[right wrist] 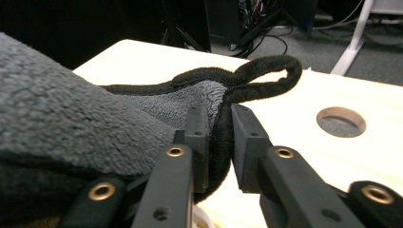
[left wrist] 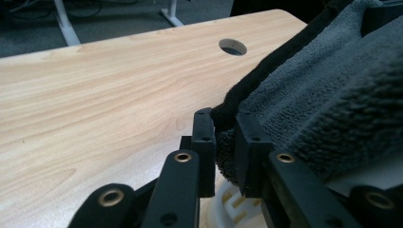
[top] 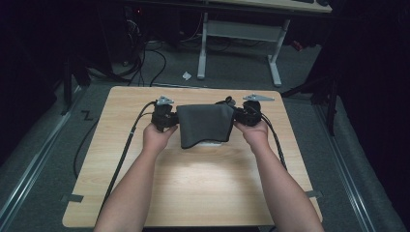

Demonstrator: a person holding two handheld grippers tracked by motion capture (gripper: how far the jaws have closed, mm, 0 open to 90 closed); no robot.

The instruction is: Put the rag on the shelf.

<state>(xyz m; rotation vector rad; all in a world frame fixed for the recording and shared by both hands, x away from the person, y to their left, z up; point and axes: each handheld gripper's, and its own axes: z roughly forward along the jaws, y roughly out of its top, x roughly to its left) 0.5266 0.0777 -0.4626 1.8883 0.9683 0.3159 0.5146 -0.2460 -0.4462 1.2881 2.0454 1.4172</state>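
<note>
dark grey towel [top: 204,124] stretched between both grippers above far centre of wooden table [top: 193,183]. left gripper [left wrist: 224,142] clamped on towel's left edge. right gripper [right wrist: 219,137] clamped on right edge by black hanging loop [right wrist: 266,71]. white object [top: 211,143] partly visible under towel's near edge.

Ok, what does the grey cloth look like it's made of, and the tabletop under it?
The grey cloth looks like terry or microfibre: fuzzy looped pile, matte, with a black stitched border. The tabletop looks like pale wood or wood-grain laminate, smooth and faintly glossy with streaked grain. Which of the two is unclear.
</note>
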